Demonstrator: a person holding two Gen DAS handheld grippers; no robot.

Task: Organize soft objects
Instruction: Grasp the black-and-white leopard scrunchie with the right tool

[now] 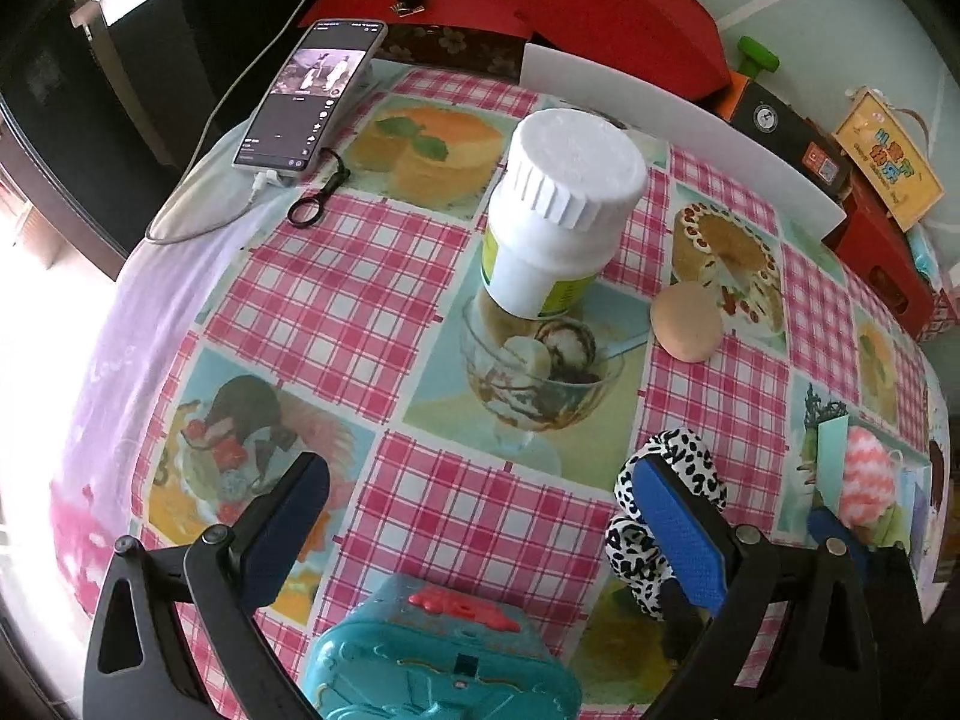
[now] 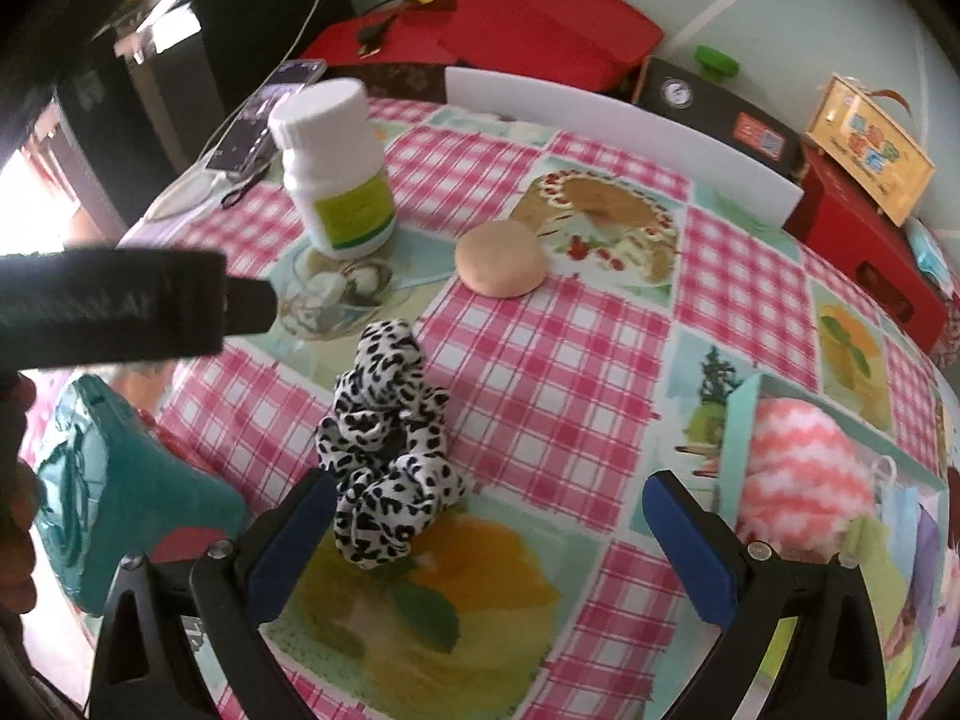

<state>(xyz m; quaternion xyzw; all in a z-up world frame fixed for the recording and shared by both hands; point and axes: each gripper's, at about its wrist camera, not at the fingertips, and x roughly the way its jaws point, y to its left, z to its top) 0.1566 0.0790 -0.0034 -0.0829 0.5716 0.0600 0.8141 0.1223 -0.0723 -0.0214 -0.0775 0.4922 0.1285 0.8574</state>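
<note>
A black-and-white leopard scrunchie (image 2: 387, 438) lies on the checked tablecloth, just ahead of my right gripper's left finger; it also shows behind my left gripper's right finger (image 1: 666, 510). A beige round sponge (image 2: 500, 261) (image 1: 687, 322) lies farther back. A pink-and-white fluffy ball (image 2: 807, 468) (image 1: 867, 477) sits in a pale teal box (image 2: 738, 450) at the right. My right gripper (image 2: 486, 546) is open and empty. My left gripper (image 1: 486, 531) is open, above a teal case (image 1: 438, 654).
A white bottle (image 1: 555, 210) (image 2: 336, 174) stands mid-table. A phone (image 1: 312, 102) with cable lies at the far left. A white board (image 2: 624, 138), red boxes (image 2: 540, 24) and a yellow box (image 2: 870, 171) line the back and right edge.
</note>
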